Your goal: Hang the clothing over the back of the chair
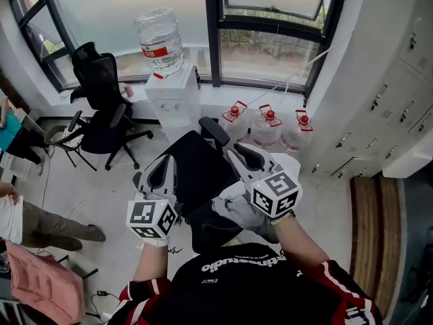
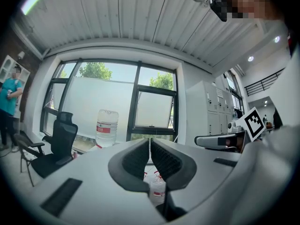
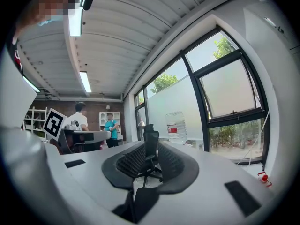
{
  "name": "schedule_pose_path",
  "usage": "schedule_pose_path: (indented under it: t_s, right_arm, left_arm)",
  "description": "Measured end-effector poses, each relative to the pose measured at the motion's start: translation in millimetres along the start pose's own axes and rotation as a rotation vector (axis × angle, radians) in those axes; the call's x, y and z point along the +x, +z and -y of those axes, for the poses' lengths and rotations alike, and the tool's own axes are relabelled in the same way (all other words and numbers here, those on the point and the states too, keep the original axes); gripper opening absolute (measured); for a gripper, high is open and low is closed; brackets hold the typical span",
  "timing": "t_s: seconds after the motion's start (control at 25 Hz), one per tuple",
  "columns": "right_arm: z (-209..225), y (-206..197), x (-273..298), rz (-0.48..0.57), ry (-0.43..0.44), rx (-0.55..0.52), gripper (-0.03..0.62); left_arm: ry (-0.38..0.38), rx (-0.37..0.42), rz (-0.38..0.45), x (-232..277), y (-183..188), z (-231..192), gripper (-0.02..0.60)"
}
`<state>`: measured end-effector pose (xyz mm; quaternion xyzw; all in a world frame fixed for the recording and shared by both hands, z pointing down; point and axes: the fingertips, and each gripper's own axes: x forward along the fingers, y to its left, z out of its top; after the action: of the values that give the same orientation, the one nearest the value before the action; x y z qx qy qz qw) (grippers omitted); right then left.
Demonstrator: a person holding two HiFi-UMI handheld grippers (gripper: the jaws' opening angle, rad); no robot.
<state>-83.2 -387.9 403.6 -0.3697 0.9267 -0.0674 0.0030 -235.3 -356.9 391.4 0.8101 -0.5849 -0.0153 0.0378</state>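
Note:
A black piece of clothing [image 1: 196, 171] is spread over a black office chair, whose armrest [image 1: 213, 131] sticks out behind it. My left gripper [image 1: 161, 162] is at the clothing's left edge. In the left gripper view its jaws [image 2: 150, 146] stand shut to a thin slit, with dark cloth [image 2: 169, 211] hanging below them. My right gripper [image 1: 235, 153] is at the clothing's right edge. In the right gripper view [image 3: 151, 150] a gap shows between its pads, with dark cloth [image 3: 140, 203] low between them. Whether the pads touch it is hidden.
A water dispenser with a big bottle [image 1: 168, 73] stands by the window, three water jugs [image 1: 267, 126] on the floor to its right. A second black chair [image 1: 101, 107] is at the left, lockers [image 1: 396, 93] at the right. A person [image 1: 40, 225] and pink cloth [image 1: 44, 283] are at lower left.

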Motion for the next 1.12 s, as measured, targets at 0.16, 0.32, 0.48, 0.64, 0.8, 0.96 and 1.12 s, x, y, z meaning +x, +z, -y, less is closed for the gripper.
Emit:
schedule_pose_path:
  t_s: [0.16, 0.32, 0.48, 0.64, 0.8, 0.96, 1.12]
  right_arm:
    - [2, 1, -4, 0.004, -0.013, 0.003, 0.053]
    - [6, 0, -7, 0.011, -0.029, -0.001, 0.014]
    - [8, -3, -7, -0.002, -0.048, -0.008, 0.014]
    - [9, -6, -8, -0.016, -0.076, -0.012, 0.013]
    - [13, -8, -8, -0.017, -0.119, -0.018, 0.012]
    - [14, -7, -9, -0.006, -0.161, -0.019, 0.012]
    - [11, -7, -10, 0.007, -0.19, -0.021, 0.012]
  left_arm:
    - [0.004, 0.002, 0.001, -3, 2, 3, 0.029]
    - [0.004, 0.002, 0.002, -3, 1, 4, 0.028]
    - [0.007, -0.001, 0.004, -3, 0, 3, 0.028]
    - [0.005, -0.001, 0.001, -4, 0, 5, 0.028]
    - [0.005, 0.01, -0.001, -3, -3, 8, 0.029]
    - [0.017, 0.009, 0.002, -5, -3, 8, 0.028]
    - [0.035, 0.004, 0.015, -8, -3, 8, 0.028]
